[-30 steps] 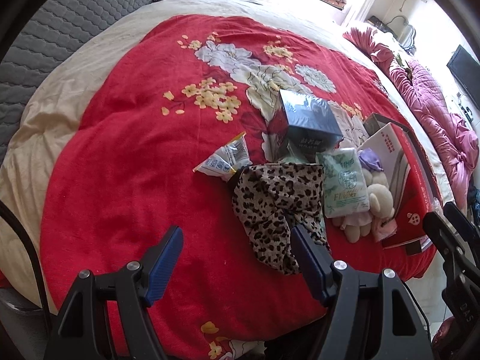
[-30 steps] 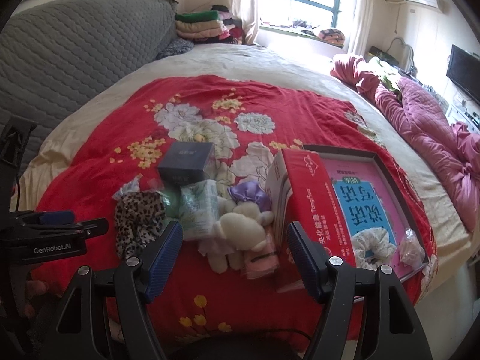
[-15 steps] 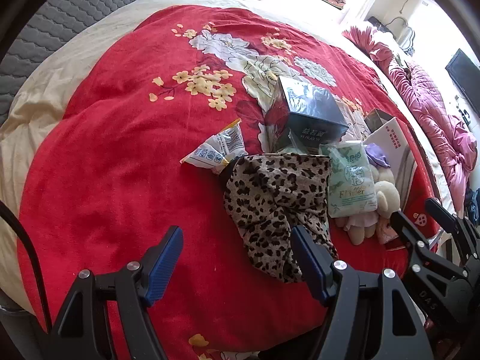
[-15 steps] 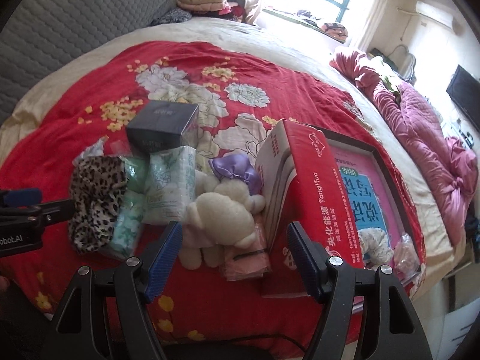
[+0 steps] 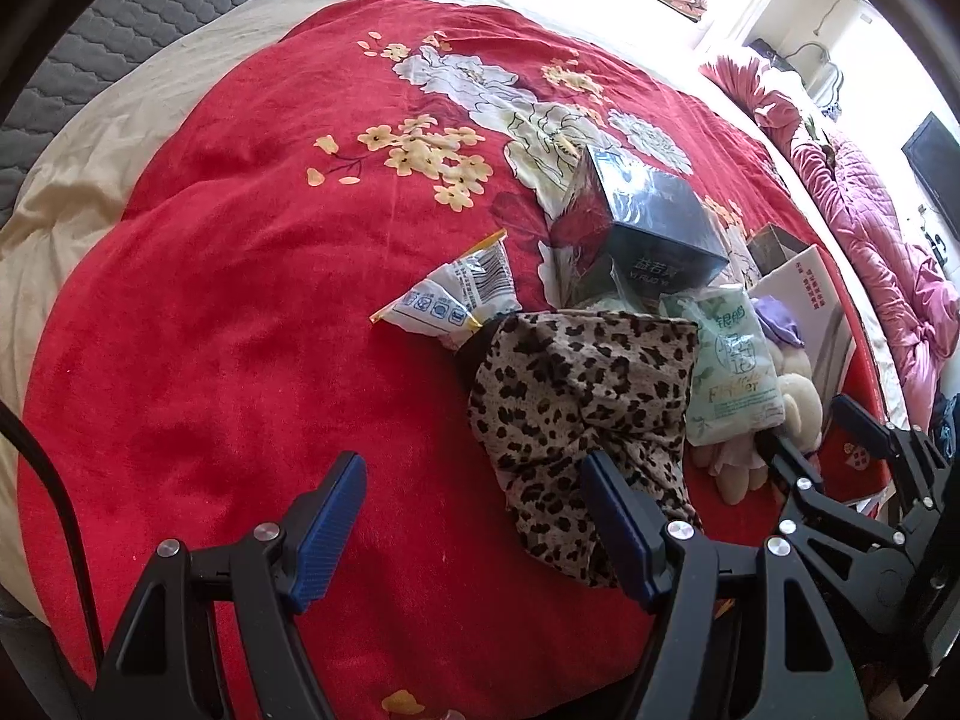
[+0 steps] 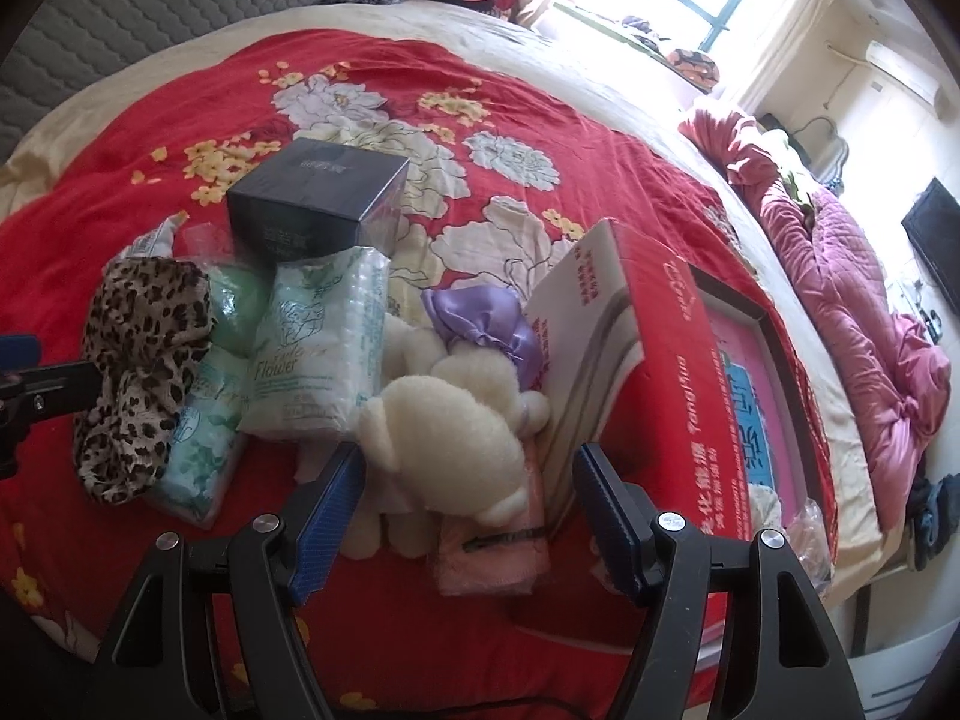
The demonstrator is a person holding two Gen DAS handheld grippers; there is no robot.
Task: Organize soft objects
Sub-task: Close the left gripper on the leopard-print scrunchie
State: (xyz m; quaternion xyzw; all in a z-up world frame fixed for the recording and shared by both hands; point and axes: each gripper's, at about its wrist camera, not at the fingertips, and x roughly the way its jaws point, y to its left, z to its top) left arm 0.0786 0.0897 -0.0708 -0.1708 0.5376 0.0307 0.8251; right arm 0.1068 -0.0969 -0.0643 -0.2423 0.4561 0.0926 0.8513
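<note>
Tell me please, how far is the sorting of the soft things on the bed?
Barely started, it seems. Done: a white soft item already lies in the red box. In hand: nothing; the left gripper and right gripper are both open, the right one above the cream plush toy. Left: the leopard cloth, the tissue packs and the plush still lie piled on the red blanket.

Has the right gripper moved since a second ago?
Yes. The right gripper has come down toward the cream plush toy, which now lies between its open fingers.
</note>
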